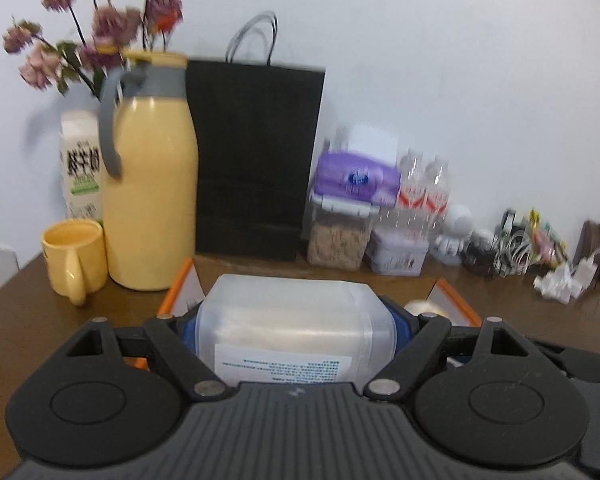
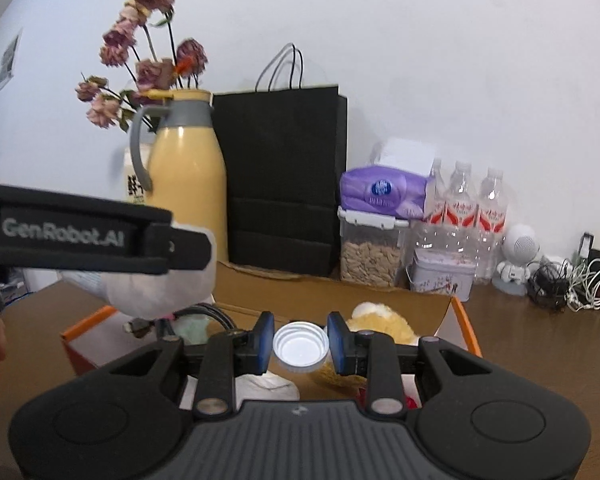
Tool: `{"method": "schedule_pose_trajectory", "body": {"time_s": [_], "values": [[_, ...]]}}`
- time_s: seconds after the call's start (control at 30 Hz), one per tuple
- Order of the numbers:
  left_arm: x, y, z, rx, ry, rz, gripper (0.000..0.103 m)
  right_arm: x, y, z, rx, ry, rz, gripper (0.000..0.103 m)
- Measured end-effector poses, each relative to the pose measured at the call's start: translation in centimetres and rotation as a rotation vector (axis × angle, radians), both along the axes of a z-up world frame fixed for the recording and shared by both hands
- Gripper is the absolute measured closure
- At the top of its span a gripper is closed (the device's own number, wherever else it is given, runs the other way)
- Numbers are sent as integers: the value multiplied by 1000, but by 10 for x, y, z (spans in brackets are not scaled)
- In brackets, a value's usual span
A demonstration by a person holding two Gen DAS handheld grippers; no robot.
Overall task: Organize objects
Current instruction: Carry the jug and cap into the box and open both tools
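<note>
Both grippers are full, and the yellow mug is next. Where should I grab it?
Grip the mug by its handle, coming from the front: the handle faces the camera, and the jug crowds its right side. The mug stands upright.

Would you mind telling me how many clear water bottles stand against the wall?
3 show in the right wrist view, in a row right of the purple tissue pack: left, middle, right. More may be hidden behind.
</note>
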State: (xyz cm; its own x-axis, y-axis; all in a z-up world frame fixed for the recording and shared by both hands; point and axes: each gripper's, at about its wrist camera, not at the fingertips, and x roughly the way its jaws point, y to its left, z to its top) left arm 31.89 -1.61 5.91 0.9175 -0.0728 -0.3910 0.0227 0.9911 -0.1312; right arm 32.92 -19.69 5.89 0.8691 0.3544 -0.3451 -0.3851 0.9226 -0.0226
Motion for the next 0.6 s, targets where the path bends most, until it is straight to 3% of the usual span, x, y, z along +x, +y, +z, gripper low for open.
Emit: {"method": "schedule_pose_trajectory", "body": {"time_s": [0.43,0.47,0.5,0.57,0.6], "values": [[19,4,-26,32,53,25,17,14,0,-22,-23,65,-7,75],[18,4,-25,35,49,28,10,14,0,-23,-23,68,-10,74],[16,4,-24,37,41,31,0,13,-1,-24,-26,76,-12,70],[10,4,-21,44,7,35,0,11,-3,-26,-29,90,-18,43],[8,4,-20,48,3,36,0,10,-4,-25,-24,87,-21,35]]}}
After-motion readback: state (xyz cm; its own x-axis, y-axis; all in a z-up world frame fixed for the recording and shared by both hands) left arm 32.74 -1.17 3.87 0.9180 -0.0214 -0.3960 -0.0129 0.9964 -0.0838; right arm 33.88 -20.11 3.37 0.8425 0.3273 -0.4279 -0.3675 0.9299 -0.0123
